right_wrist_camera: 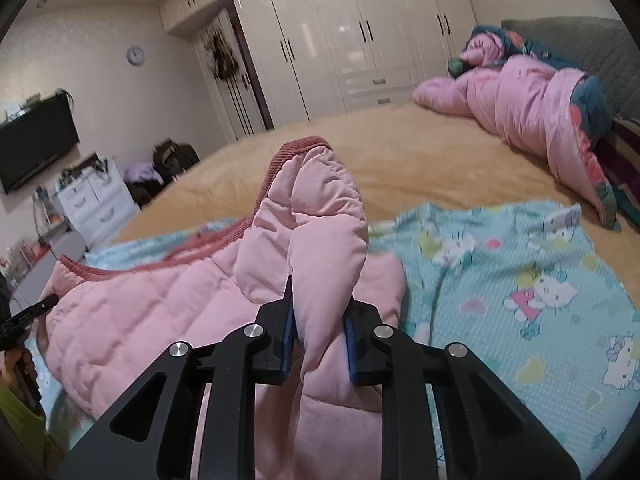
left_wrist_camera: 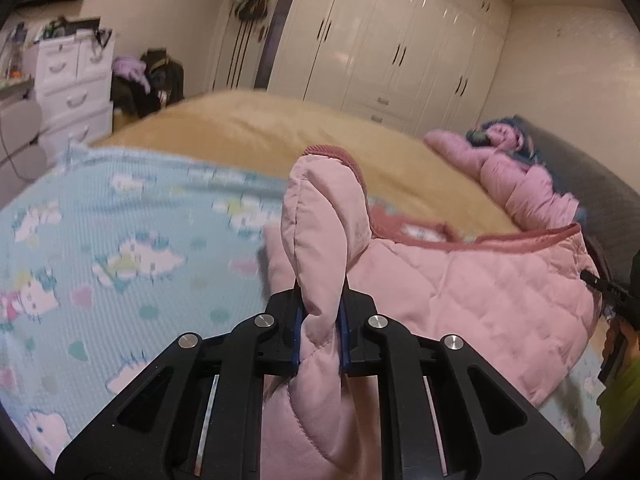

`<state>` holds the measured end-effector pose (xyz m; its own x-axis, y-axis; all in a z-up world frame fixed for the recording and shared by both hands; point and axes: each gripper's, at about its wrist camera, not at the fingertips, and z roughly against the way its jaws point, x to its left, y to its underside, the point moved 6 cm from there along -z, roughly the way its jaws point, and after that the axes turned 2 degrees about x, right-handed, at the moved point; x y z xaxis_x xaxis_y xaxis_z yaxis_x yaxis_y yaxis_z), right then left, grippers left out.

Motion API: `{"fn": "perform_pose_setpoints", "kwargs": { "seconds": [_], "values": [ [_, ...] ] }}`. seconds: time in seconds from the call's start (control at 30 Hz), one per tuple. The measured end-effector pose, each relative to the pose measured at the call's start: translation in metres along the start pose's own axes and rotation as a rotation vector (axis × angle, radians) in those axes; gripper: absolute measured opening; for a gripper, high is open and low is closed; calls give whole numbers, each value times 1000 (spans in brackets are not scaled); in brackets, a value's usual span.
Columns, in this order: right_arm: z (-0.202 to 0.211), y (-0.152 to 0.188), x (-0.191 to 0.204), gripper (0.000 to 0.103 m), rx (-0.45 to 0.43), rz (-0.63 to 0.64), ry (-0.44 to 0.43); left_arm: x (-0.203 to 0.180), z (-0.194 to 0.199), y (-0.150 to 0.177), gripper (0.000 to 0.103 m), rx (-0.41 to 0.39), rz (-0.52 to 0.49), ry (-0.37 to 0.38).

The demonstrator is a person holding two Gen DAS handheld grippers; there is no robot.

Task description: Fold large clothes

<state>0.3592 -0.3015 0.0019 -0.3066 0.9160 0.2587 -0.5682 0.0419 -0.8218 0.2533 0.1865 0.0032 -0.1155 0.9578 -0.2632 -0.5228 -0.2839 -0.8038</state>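
— Left gripper (left_wrist_camera: 323, 322)?
— Clamped on a bunched fold of the pink quilted jacket (left_wrist_camera: 460, 280), fabric squeezed thin between the blue pads (left_wrist_camera: 297, 332). Cuff end with ribbed trim standing up above the grip.

— Right gripper (right_wrist_camera: 320, 330)?
— Closed on another puffed fold of the same jacket, pads pressing the fabric from both sides. Ribbed trim arching over the top there too.

— Jacket's place?
— Lying on the blue cartoon-print sheet (left_wrist_camera: 120, 248), near the bed's near edge, body spread between the two grippers.

— Open room?
— Broad bare stretch of tan blanket (right_wrist_camera: 420, 152) beyond the sheet, toward the far edge by the white wardrobe (right_wrist_camera: 340, 32). Second pink garment (right_wrist_camera: 532, 104) heaped at the headboard (right_wrist_camera: 580, 40) end, well apart. White drawers (left_wrist_camera: 72, 80) past the bed's far corner.
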Motion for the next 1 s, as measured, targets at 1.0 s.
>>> {"fn": "perform_pose_setpoints", "kwargs": {
  "seconds": [1.0],
  "values": [
    [-51,-61,-25,18,-42,-81,93,-31,-58,-94,6,-37,-115,-55]
  ]
}}
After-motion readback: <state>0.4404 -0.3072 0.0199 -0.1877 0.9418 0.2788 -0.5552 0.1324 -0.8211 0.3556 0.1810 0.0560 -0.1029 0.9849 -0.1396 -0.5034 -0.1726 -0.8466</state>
